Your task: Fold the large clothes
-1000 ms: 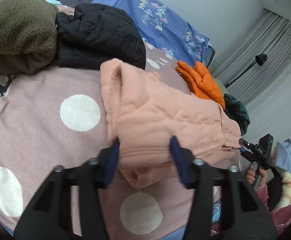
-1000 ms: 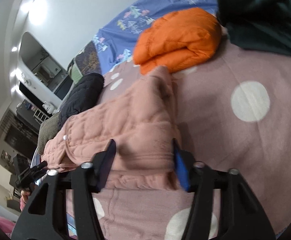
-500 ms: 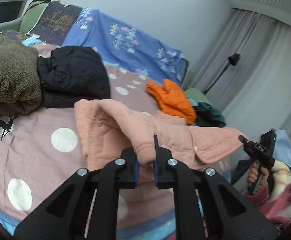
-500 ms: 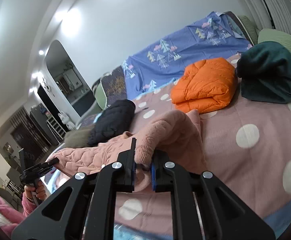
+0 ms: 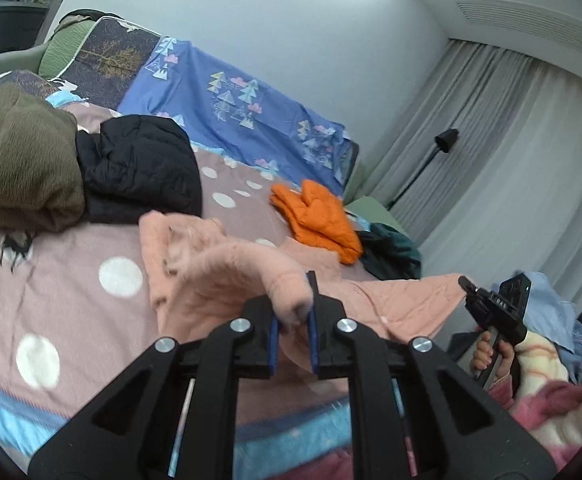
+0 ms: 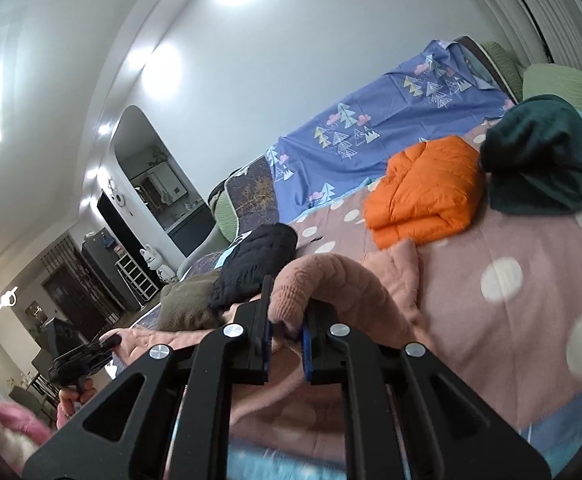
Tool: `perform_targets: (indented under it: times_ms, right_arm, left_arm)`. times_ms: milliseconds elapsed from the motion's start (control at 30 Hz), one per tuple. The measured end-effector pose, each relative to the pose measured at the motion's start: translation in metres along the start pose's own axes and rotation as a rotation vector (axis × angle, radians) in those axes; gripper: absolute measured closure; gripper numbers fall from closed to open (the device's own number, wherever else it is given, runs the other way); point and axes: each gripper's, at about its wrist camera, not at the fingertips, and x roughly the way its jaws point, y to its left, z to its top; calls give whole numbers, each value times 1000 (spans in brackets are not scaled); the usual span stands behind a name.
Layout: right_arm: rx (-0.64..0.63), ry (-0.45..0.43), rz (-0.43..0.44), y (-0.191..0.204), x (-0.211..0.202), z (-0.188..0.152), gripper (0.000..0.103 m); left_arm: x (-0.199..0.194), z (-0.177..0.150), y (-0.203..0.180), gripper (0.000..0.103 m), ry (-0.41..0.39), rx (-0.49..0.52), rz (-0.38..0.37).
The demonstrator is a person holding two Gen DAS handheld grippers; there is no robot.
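Our left tongs (image 5: 293, 322) and right tongs (image 6: 285, 326) each pinched a pink jacket (image 5: 219, 276) cuff above the bed (image 5: 63, 264).

Peach jacket (image 5: 219, 276), orange jacket (image 5: 319, 216), pink w/ white-dot bedspread (image 5: 63, 280).

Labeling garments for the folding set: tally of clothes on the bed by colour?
Pink: 1, jacket, held up by both grippers
Orange: 1
Black: 1
Olive: 1
Dark green: 1
Total: 5
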Motion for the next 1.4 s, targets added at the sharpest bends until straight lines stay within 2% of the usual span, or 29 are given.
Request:
perform_targets:
  times_ms: [67, 167, 233, 267, 300, 333, 367, 400, 433, 500, 600, 700, 767, 867, 933, 1000, 1067, 1100, 1133, 1167, 1200, 1233, 1333, 1400]
  right_arm:
    - [65, 49, -80, -24, 44, 21, 91]
    - [139, 148, -171, -64, 118, 35, 90]
    - [194, 222, -200, -91, 165, 35, 81]
    - [223, 242, -223, -102, 182, 34, 77]
    - [242, 248, -233, -108, 189, 33, 70]
    - [262, 239, -220, -114, 194, 33, 66]
    - [265, 224, -188, -116, 194, 34, 62]
    - [256, 214, -172, -117, 193, 36, 53]
    - [223, 197, -174, -116, 189, 39, 48]
    - [169, 175, -213, -115, 181, 44, 46]
    - [129, 168, -247, -121, 173, 48, 43]
    - [80, 208, -269, -128, 174, 41, 42]
    - [49, 260, -280, -133, 180, 29, 42]
    - [17, 329, -248, -135, 194, 16, 42]
    - [-12, 353, -229, -132, 203, 11, 35]
    - [-40, 355, -220, -130, 213, 11, 32]
    - [-41, 356, -227, -129, 223, 12, 32]
    - [-44, 353, -236, -128, 227, 12, 44]
    - [-51, 353, -274, -127, 230, 13, 85]
    - [-48, 342, -301, -126, 228, 15, 91]
    - [-36, 311, -296, -123, 221, 17, 93]
    - [-27, 266, -275, -117, 209, 21, 94]
    - [5, 179, -225, -103, 174, 28, 94]
    - [9, 179, -267, -102, 165, 26, 94]
  left_arm:
    - [26, 17, 13, 89, 36, -32, 31]
    - [91, 46, 55, 88, 127, -116, 119]
    - [140, 57, 82, 85, 192, -157, 189]
    - [160, 59, 93, 79, 218, -171, 219]
    - [176, 61, 102, 66, 236, -181, 250]
    - [190, 64, 111, 59, 238, -191, 285]
    - [193, 66, 115, 54, 231, -200, 281]
    - [194, 69, 120, 47, 219, -217, 255]
    - [191, 74, 125, 43, 196, -239, 215]
    - [180, 87, 127, 31, 125, -210, 234]
    - [168, 101, 130, 27, 72, -154, 299]
    - [158, 101, 132, 24, 55, -124, 279]
    - [155, 92, 133, 22, 62, -95, 261]
    - [160, 72, 136, 22, 122, -86, 185]
    - [167, 62, 133, 19, 158, -64, 148]
    - [180, 55, 130, 18, 208, -23, 155]
    - [203, 52, 132, 18, 272, -7, 200]
    - [209, 52, 133, 20, 280, -11, 211]
    - [219, 53, 137, 28, 281, -26, 220]
    - [222, 54, 140, 64, 275, -39, 207]
    - [225, 57, 142, 89, 267, -60, 186]
    - [222, 60, 142, 89, 235, -82, 170]
    - [194, 65, 118, 90, 112, -47, 114]
    - [180, 66, 107, 90, 71, -13, 111]
